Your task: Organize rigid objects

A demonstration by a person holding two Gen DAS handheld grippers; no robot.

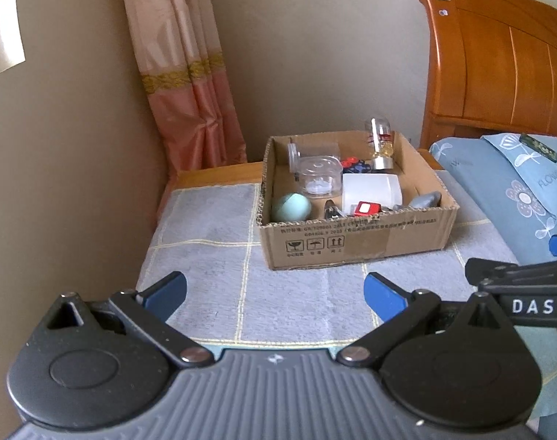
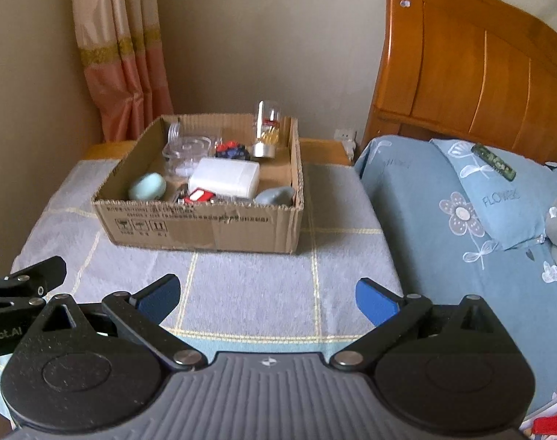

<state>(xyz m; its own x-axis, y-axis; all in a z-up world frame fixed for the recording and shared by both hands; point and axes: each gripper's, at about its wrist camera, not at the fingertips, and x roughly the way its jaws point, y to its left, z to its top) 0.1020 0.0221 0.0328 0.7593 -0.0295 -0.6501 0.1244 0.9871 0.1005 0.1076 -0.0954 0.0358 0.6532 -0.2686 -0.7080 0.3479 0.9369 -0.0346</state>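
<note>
An open cardboard box stands on a grey checked cloth. Inside lie a teal egg-shaped object, a white rectangular container, clear plastic jars, a small red item, a grey stone-like object and an upright clear bottle. My left gripper is open and empty, short of the box. My right gripper is open and empty, also short of the box.
The cloth covers a low wooden stand. A bed with blue floral bedding and a wooden headboard lies to the right. A curtain hangs at the back left. A dark flat object lies on the pillow.
</note>
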